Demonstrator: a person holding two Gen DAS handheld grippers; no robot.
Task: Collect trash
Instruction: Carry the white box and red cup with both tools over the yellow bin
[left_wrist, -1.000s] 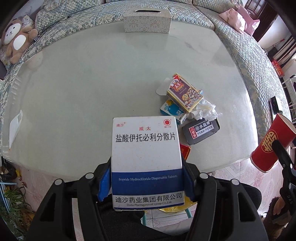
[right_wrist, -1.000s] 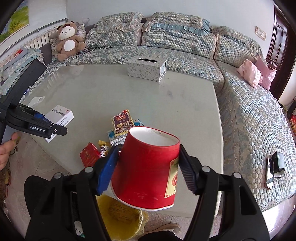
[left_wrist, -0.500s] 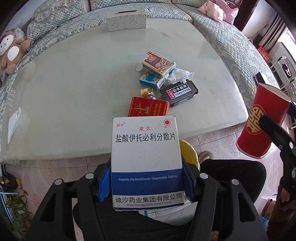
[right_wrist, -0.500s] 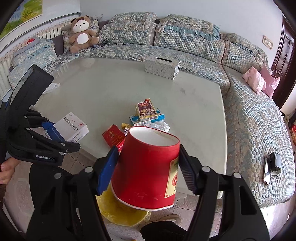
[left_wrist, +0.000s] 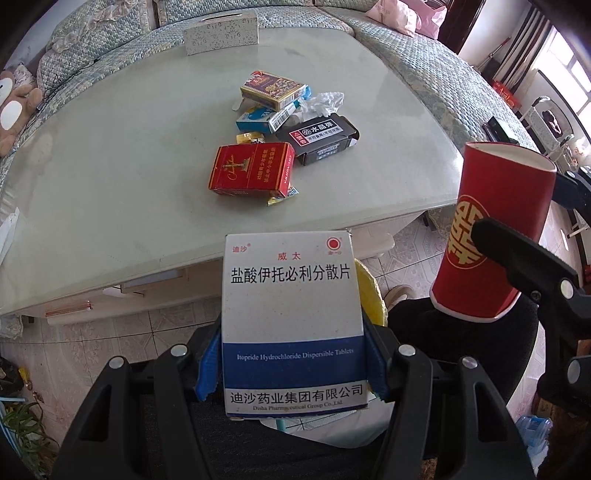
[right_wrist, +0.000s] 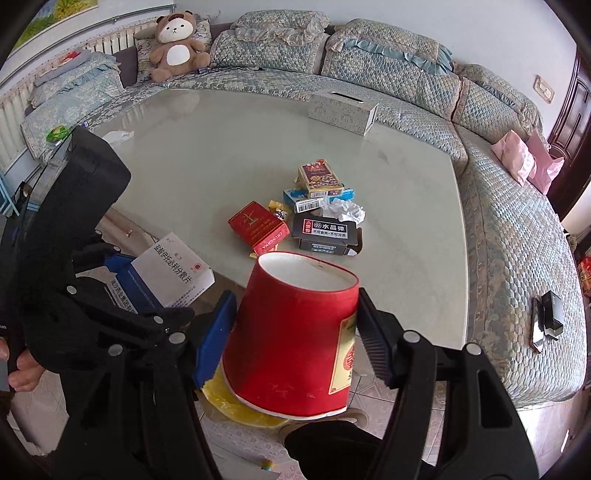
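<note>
Both of your grippers are loaded and held off the near edge of the surface (left_wrist: 110, 177). Your left gripper (left_wrist: 293, 354) has its fingers pinching the white-and-blue medicine box (left_wrist: 291, 314) by its two long sides, printed face toward the camera. Your right gripper (right_wrist: 295, 345) has its fingers pressed on opposite walls of the red paper cup (right_wrist: 291, 332), whose open mouth tilts away from you; what can be seen of its white interior is empty.

Below and between the two loads, on the floor side of the surface, lies a yellow bag (right_wrist: 236, 404), probably a bin liner and so the likely drop point; most of it is hidden, and its contents cannot be seen. Holding each item over that spot suggests release is the next step.

Remaining trash sits clustered near the surface's middle: a red cigarette pack (left_wrist: 251, 170), a black carton (left_wrist: 317, 138) with one end flap open, a patterned brown box (left_wrist: 273, 90) resting on a blue-and-white box (left_wrist: 264, 120), a crumpled tissue (left_wrist: 323, 103) and small gold wrappers (left_wrist: 251, 137). The tissue box (left_wrist: 221, 31) at the far edge is well apart from the cluster.
</note>
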